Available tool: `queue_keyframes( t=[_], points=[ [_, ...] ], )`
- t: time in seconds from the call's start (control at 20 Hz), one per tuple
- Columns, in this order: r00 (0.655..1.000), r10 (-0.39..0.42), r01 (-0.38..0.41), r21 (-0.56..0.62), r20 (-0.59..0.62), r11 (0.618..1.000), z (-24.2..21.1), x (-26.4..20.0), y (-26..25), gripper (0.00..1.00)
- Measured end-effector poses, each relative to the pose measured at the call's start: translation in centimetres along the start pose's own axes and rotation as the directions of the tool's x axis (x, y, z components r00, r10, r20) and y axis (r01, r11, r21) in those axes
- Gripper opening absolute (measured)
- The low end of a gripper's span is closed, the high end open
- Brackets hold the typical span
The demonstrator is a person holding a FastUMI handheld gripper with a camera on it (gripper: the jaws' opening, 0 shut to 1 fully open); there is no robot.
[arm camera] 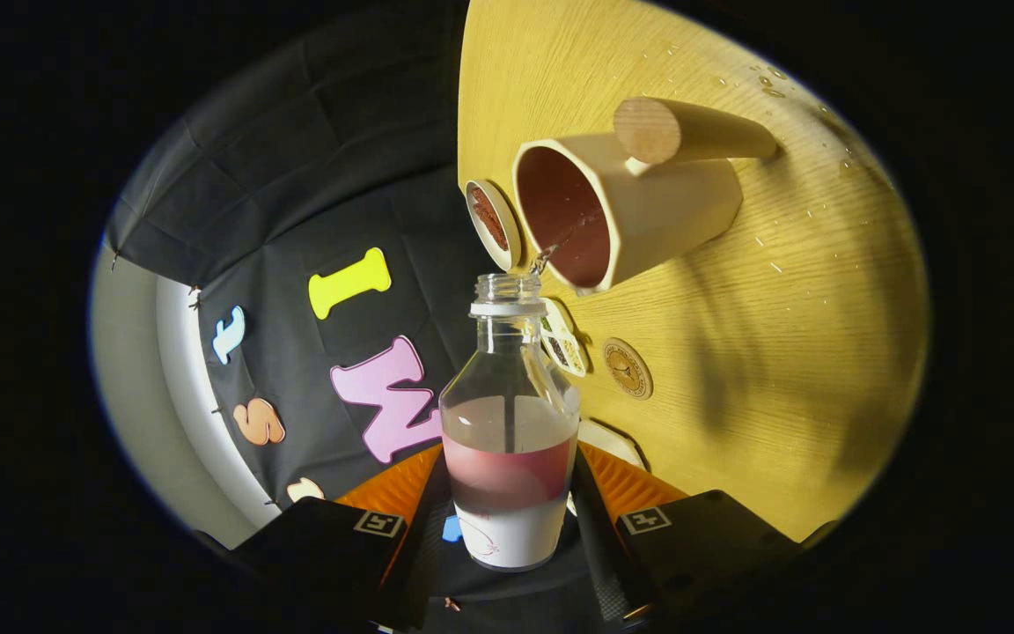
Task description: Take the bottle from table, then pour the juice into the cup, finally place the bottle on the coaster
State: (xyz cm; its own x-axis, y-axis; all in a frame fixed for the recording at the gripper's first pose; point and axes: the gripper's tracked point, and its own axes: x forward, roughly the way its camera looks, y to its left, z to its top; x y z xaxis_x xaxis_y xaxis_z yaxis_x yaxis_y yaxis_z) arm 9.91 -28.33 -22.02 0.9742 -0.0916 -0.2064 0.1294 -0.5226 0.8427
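Bottle (509, 440) clamped btwn jaws, pouring into cup (621, 207).

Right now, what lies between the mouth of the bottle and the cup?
In the gripper view, a thin stream of juice runs from the bottle, held in the tongs, into the cup.

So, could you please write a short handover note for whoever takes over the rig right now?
Gripper: shut on the bottle, which is tipped toward the cup.
Bottle: uncapped, part full of reddish juice; a thin stream leaves its mouth into the cup.
Cup: on the wooden table, just beyond the bottle's mouth, with juice already inside.
Coaster: round, on the table beside the bottle's neck, bare.
Done: bottle taken, pouring under way.
Left: finish the pour, right the bottle, set it on the coaster.
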Motion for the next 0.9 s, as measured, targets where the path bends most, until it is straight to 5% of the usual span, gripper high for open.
queue_keyframes(
  t=[0.9],
  points=[
    [0.994, 0.088, -0.094, 0.106, 0.062, 0.990, 0.7, 0.7, 2.8, 0.74]
  ],
)
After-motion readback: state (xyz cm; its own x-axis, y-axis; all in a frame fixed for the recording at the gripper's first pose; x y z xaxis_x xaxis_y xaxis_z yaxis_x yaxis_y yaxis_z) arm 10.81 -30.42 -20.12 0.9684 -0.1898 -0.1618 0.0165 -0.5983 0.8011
